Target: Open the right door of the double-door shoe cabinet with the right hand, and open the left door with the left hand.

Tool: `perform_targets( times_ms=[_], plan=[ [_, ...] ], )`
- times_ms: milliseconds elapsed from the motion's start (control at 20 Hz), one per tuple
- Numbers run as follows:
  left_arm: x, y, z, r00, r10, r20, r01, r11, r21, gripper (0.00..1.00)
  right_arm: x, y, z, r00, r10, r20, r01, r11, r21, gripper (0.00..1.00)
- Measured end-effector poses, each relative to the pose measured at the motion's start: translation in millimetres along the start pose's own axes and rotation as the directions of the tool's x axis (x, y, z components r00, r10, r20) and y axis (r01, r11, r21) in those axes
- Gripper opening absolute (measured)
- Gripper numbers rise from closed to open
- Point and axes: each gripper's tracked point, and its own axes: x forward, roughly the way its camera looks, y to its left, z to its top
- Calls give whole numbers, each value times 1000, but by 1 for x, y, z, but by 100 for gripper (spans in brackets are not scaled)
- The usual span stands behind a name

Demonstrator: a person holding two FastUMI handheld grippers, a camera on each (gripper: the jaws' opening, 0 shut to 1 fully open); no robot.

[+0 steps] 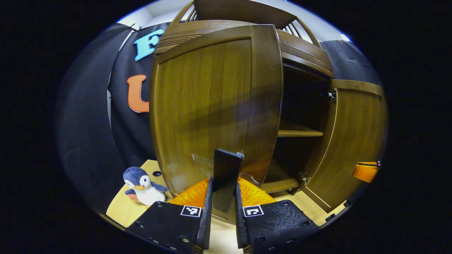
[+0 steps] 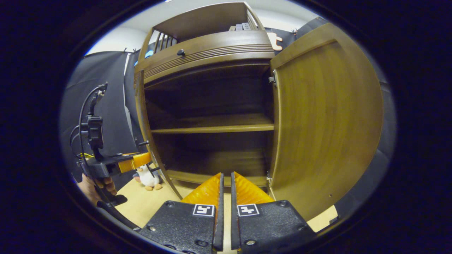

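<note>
The brown wooden shoe cabinet [image 2: 204,49] stands with both doors swung out. In the left gripper view the left door [image 1: 204,106] is partly open, and my left gripper [image 1: 225,181] is shut on its dark flat handle [image 1: 227,165]. The right door [image 2: 325,120] is wide open at the right of the right gripper view; the same door [image 1: 353,141] shows in the left gripper view. My right gripper [image 2: 227,175] is shut on nothing, in front of the open cabinet. A hand [image 2: 95,187] holds the left gripper [image 2: 139,161] at the left door's edge [image 2: 141,116].
Inside, a shelf [image 2: 212,128] spans the dark cabinet. A small plush penguin [image 1: 143,185] sits on the light wooden floor [image 1: 120,208] left of the cabinet. The tip of the right gripper [image 1: 365,171] shows beside the right door. Black cloth wall stands behind.
</note>
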Motion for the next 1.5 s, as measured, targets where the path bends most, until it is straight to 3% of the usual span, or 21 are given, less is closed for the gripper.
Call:
perform_targets(
  times_ms=[200,500,800,1300,1500],
  plan=[
    [-12,11,-3,1000,29,0,-29,999,-14,29,5,5,-1,1000,15,-11,-15,1000,-5,14],
    [-37,36,-7,995,99,-8,-99,995,2,28,15,13,-1,999,20,-36,-21,1000,-14,36],
    [-62,69,-8,986,166,-19,-166,986,-21,28,23,32,5,998,61,-27,-62,997,-35,48],
    [-90,102,-8,974,226,21,-227,971,74,28,29,56,15,993,122,-9,-122,990,-66,48],
    [-95,113,-11,973,230,33,-231,972,39,27,32,67,17,991,137,-4,-137,987,-87,49]
  ],
)
